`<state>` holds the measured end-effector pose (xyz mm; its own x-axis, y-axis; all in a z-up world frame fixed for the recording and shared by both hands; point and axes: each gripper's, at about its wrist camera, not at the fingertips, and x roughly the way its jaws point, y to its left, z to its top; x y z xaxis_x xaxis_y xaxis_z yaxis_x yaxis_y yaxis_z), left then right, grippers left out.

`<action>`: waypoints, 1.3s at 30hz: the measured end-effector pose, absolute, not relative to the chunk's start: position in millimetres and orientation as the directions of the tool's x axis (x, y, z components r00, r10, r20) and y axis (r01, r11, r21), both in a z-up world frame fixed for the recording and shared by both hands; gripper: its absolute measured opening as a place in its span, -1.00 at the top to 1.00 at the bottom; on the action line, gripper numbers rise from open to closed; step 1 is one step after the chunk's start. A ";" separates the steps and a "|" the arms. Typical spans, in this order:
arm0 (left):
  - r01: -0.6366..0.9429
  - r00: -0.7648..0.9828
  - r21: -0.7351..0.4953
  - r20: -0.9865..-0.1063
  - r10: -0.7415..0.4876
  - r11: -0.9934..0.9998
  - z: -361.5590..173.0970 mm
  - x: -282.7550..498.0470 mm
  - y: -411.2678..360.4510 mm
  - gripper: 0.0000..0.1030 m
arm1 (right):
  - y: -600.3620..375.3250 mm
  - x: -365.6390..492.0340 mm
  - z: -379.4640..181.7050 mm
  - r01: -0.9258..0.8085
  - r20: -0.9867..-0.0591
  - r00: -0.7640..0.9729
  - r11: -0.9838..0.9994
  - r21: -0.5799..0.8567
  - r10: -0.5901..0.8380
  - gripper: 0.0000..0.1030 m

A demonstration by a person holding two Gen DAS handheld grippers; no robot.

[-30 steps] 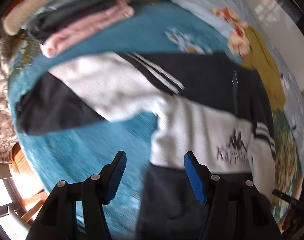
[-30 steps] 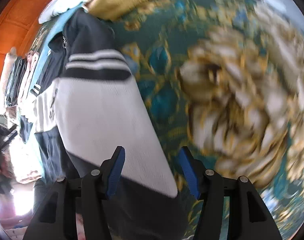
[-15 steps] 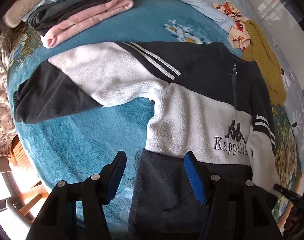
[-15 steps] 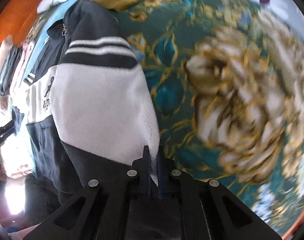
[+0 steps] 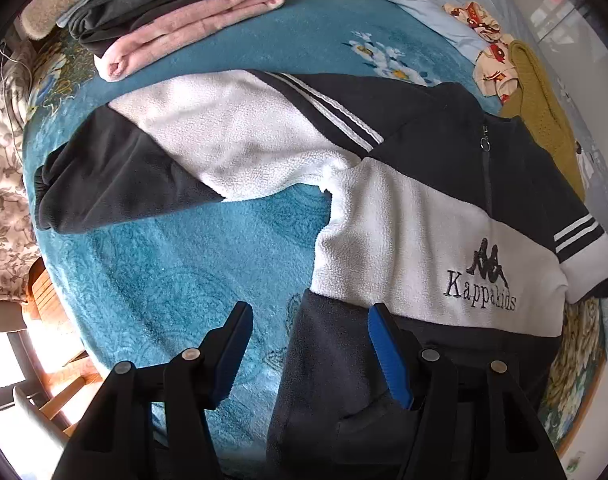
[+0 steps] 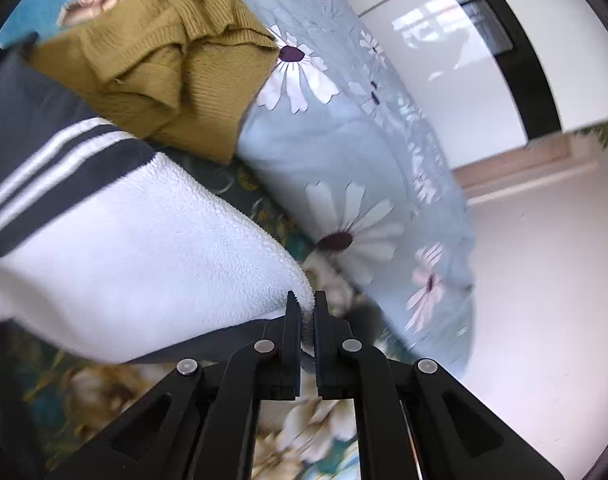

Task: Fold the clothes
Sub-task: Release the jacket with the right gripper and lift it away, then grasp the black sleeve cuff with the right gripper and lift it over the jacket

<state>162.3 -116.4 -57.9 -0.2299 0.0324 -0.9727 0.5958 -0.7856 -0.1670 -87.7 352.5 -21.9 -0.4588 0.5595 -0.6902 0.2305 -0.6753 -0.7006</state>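
One fleece sleeve (image 6: 151,248) sits pinched in the right gripper (image 6: 308,312).

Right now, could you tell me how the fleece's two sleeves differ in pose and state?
The far sleeve lies flat and spread on the teal blanket, untouched; the near sleeve is lifted, its white edge pinched in the shut right tool. The left tool is open over the hem. Both sleeves share white, dark and striped panels.

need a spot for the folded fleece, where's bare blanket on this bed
Largest bare patch: the teal blanket below the outstretched sleeve, left of the fleece's body. A narrower strip runs between that sleeve and the folded pink garment. Crowded: the stack behind it, and the mustard sweater by the collar.
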 end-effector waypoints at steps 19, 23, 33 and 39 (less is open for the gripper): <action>0.678 -0.201 -0.185 -0.978 0.062 -0.711 -76.7 177.0 -136.5 -0.24 | 380.4 -90.2 1.4 0.066 -0.784 -0.456 -0.863 -0.502 0.421 -0.03; 0.690 -0.221 -0.201 -0.973 0.062 -0.695 -73.2 180.2 -138.7 -0.24 | 453.9 -70.8 -7.1 -0.194 -0.903 -0.401 -0.977 -0.083 0.156 -0.07; 0.741 -0.300 -0.356 -0.934 0.193 -0.569 -79.0 171.0 -129.3 -0.24 | 546.5 -50.6 -77.4 -0.590 -0.849 -0.495 -0.646 0.484 -0.185 -0.07; 0.747 -0.271 -0.326 -0.945 0.183 -0.580 -82.1 164.7 -122.2 -0.24 | 545.4 -60.5 -111.9 -0.648 -0.848 -0.478 -0.561 0.516 -0.228 -0.07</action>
